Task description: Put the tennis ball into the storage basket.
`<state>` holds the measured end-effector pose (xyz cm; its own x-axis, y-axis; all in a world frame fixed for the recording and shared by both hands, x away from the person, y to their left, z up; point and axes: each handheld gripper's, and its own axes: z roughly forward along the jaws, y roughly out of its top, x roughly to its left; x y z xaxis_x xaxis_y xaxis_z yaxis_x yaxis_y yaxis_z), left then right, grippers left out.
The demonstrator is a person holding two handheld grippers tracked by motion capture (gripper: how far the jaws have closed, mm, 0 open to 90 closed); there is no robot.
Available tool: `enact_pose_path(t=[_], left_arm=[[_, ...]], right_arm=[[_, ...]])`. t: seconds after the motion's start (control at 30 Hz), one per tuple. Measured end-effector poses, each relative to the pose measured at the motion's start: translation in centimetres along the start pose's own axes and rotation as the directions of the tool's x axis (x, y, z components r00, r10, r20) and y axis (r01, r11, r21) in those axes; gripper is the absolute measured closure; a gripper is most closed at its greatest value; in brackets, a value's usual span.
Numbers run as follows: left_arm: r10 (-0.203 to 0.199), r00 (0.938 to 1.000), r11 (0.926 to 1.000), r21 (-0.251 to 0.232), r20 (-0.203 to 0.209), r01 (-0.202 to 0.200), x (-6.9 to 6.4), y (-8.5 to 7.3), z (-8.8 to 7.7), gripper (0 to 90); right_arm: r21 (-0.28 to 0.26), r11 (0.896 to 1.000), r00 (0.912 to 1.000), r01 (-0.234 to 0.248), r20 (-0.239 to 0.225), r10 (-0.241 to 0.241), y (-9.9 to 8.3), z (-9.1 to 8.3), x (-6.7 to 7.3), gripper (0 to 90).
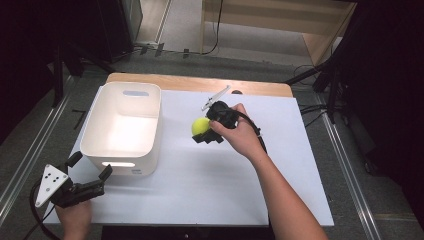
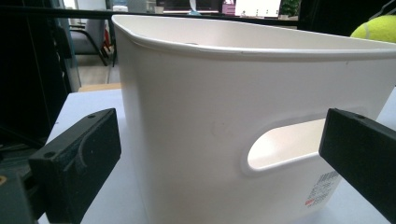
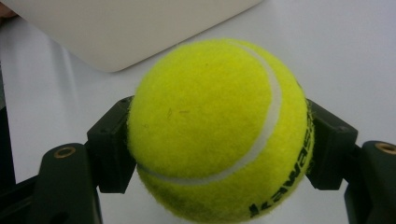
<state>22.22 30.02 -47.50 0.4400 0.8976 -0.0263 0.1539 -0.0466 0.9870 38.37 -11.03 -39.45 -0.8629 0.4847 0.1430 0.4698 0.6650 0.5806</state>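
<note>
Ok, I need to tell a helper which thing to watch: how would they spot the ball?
Start at the white-topped table and find the big white bin at its left. Just right of the bin, the right claw is shut on the tennis ball. It is the scene's one bright yellow-green, fuzzy, round thing, with a white seam.

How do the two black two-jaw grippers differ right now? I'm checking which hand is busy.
The right gripper is shut on the yellow-green felt tennis ball, jaws pressing its sides; the left gripper holds nothing, jaws spread wide. The right one sits mid-table beside the white plastic bin; the left one waits at the table's near left edge, facing the bin's handle cutout. Both are black and hand-held.
</note>
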Motion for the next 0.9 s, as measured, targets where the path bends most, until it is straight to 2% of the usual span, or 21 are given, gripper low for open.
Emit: enact_pose_path(t=[0.9], left_arm=[[0.001,1.0000,1.0000,0.000,0.002,-0.001,0.0,0.0,0.1,0.0]], right_arm=[[0.009,1.000,0.9997,0.020,-0.013,-0.020,1.2,0.6,0.5,23.7]])
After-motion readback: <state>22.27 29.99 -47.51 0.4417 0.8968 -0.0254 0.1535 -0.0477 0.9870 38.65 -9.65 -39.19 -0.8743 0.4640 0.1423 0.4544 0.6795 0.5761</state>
